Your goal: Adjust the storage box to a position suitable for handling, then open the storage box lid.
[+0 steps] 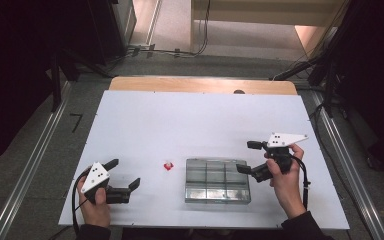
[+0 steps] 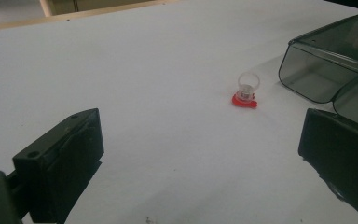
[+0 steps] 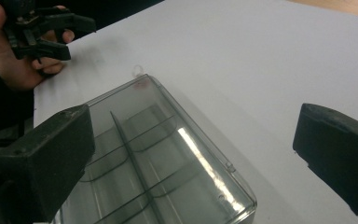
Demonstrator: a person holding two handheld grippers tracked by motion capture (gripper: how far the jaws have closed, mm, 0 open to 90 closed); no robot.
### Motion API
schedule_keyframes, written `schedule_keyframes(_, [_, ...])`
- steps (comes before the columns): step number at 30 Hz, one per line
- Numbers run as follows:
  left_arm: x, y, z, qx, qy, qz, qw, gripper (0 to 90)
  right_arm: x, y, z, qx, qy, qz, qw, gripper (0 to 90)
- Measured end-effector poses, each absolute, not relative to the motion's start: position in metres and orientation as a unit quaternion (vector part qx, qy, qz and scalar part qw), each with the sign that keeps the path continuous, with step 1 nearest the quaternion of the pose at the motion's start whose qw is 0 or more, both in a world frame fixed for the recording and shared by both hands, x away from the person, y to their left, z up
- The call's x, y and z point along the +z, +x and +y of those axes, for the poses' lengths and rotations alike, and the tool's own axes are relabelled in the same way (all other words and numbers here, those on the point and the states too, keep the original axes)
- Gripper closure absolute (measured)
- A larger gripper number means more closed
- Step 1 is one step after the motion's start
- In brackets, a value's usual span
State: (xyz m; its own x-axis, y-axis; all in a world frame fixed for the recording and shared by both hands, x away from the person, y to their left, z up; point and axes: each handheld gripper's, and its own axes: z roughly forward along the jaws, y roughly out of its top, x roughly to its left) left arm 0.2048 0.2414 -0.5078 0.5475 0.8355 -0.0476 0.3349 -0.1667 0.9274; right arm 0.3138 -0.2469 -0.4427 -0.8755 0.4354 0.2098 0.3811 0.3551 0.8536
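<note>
A small clear ring on a red base [image 1: 168,166] lies on the white table [image 1: 195,120], left of a clear plastic box with several compartments [image 1: 217,180]. In the left gripper view the ring [image 2: 245,93] stands ahead of the open jaws, and the box [image 2: 331,65] sits at the right. My left gripper [image 1: 126,173] rests open near the table's front left, apart from the ring. At the box's right edge my right gripper [image 1: 247,156] is held open, with nothing between its jaws. In the right gripper view the box [image 3: 154,158] lies below the jaws.
The table's wooden far edge [image 1: 202,84] shows beyond the white surface. Dark stands and cables [image 1: 325,70] flank the table on the floor. In the right gripper view the other hand and its gripper [image 3: 42,32] appear at the upper left.
</note>
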Motion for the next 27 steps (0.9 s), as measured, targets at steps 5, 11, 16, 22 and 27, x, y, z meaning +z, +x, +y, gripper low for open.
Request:
schedule_keyframes(5, [-0.507,0.204,0.242,0.249,0.722,0.405,0.503,0.0,-0.446,0.302,-0.255,0.52,0.247,0.817,0.035,0.0])
schedule_keyframes(11, [-0.506,0.204,0.241,0.249,0.722,0.406,0.501,0.0,-0.453,0.287,-0.262,0.528,0.248,0.81,0.062,0.0])
schedule_keyframes(16, [-0.503,0.203,0.236,0.251,0.726,0.407,0.494,0.0,-0.457,0.278,-0.268,0.541,0.251,0.8,0.062,0.0])
schedule_keyframes(22, [-0.5,0.202,0.229,0.235,0.723,0.405,0.508,0.0,-0.461,0.271,-0.275,0.538,0.255,0.801,0.067,0.0])
schedule_keyframes(27, [-0.496,0.201,0.217,0.223,0.731,0.397,0.509,0.1,-0.464,0.264,-0.278,0.537,0.257,0.801,0.064,2.0])
